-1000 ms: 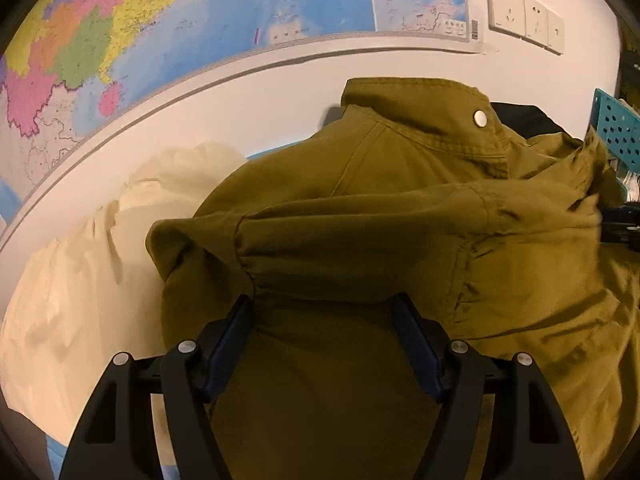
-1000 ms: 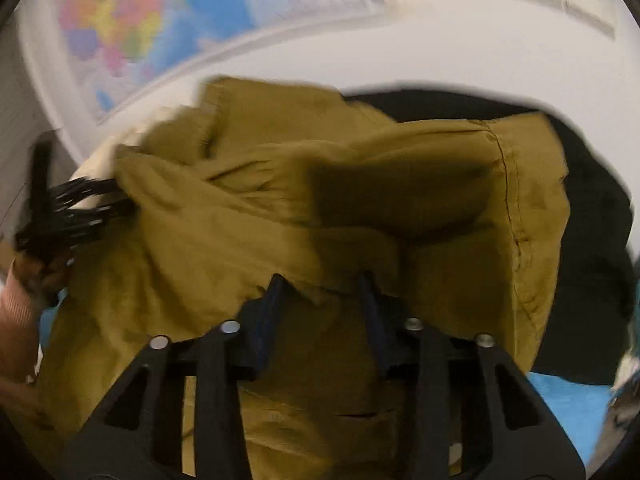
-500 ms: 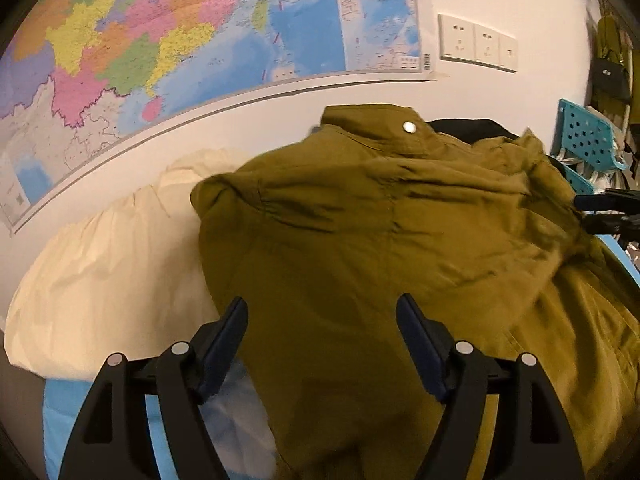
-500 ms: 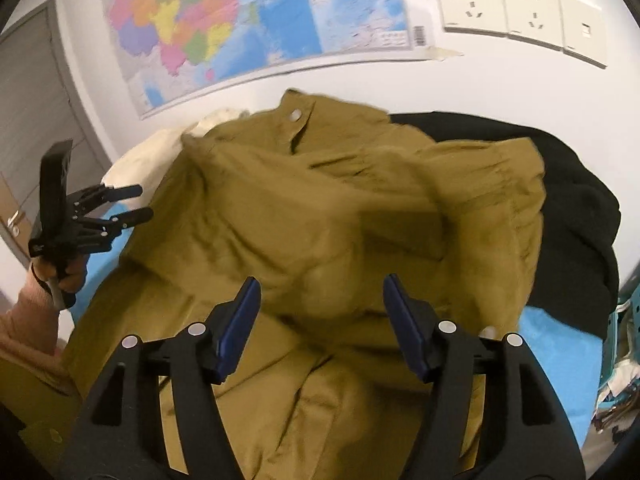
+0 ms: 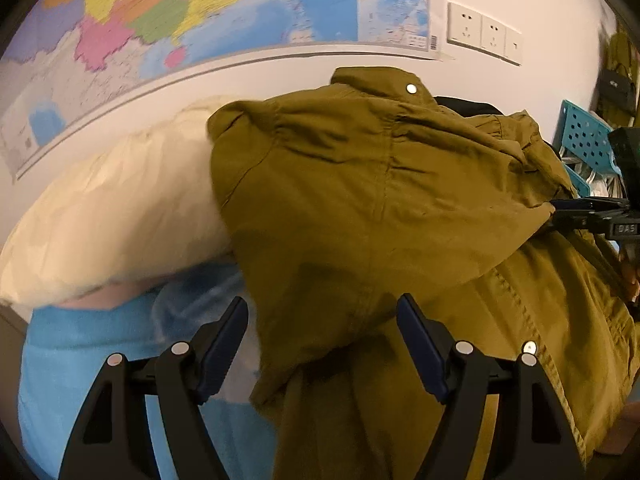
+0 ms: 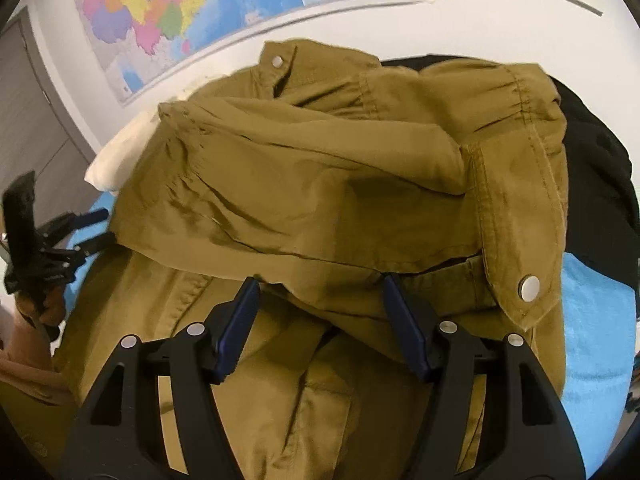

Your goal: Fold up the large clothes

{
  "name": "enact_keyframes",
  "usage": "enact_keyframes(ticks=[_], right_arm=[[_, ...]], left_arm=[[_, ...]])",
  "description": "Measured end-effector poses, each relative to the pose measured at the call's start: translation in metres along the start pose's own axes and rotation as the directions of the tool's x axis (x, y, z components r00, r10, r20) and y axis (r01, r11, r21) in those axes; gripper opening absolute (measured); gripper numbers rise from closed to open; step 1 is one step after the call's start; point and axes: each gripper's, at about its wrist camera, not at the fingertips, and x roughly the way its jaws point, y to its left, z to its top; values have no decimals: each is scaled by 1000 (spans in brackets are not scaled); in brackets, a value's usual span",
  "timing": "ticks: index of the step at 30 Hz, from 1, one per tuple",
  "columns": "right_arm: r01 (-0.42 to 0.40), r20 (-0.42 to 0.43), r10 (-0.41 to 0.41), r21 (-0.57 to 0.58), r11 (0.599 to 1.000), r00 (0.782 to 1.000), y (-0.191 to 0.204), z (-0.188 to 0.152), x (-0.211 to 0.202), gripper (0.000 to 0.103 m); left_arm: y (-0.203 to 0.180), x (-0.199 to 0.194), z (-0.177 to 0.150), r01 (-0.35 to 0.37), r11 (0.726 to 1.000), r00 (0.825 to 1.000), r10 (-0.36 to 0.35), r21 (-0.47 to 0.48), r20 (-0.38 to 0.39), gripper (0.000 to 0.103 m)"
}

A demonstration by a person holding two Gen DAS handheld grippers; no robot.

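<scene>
An olive-green jacket (image 5: 360, 220) lies on the blue bed, collar with a snap toward the wall, both sides folded in over its body. My left gripper (image 5: 322, 320) stands open at the jacket's left folded edge; fabric lies below the gap and the pads do not press on it. In the right wrist view the jacket (image 6: 340, 184) fills the middle. My right gripper (image 6: 320, 300) is open over the folded flap, gripping nothing. The right gripper (image 5: 588, 216) also shows at the far right of the left wrist view, and the left gripper (image 6: 80, 232) at the left edge of the right wrist view.
A cream pillow (image 5: 112, 216) lies left of the jacket on the blue sheet (image 5: 80, 340). A black garment (image 6: 596, 184) sits behind the jacket on the right. A map (image 5: 200, 12) and wall sockets (image 5: 480, 34) hang on the wall; a teal basket (image 5: 584, 140) stands at far right.
The right gripper let go of the jacket fabric and opened, then drew back. The left gripper pulled back and leftward off the jacket, uncovering the pillow and blue sheet.
</scene>
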Motion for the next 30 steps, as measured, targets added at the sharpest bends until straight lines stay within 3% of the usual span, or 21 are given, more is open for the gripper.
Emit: enact_keyframes(ticks=[8,14,17,18,20,23,26,28,30], right_arm=[[-62,82,58,42,997,995,6,-20,-53,70],[-46,165,26,122,991,986,-4,-56,-107,87],[-30,165,-4,203,979,986,-22,-85,-124,92],[-23,158,-15,239,971,987,-29,-97,-128,93],[-20,148,-27,307,951,989,-43,-119,-133,93],[-65,138,16,357,932,990,-53,-145,-136,93],[-81,109,44,363,928,993,-51,-159,-130,93],[-98,89,69,371,923,994,-50,-168,-124,93],[-137,110,104,351,926,988,-44,-173,-125,94]], left_arm=[[31,-21,-39,50,993,998,-52,-108,-18,76],[52,-40,-73,138,974,989,-147,-180,-35,77],[52,-44,-87,220,955,971,-234,-201,-50,78],[51,-43,-94,269,940,956,-287,-211,-62,78],[47,-43,-102,304,926,942,-328,-222,-77,78],[37,-45,-112,339,920,928,-362,-196,-91,83],[29,-50,-118,408,892,896,-432,-195,-105,85],[26,-53,-121,423,885,887,-448,-196,-112,86],[22,-57,-126,462,862,864,-490,-208,-114,90]])
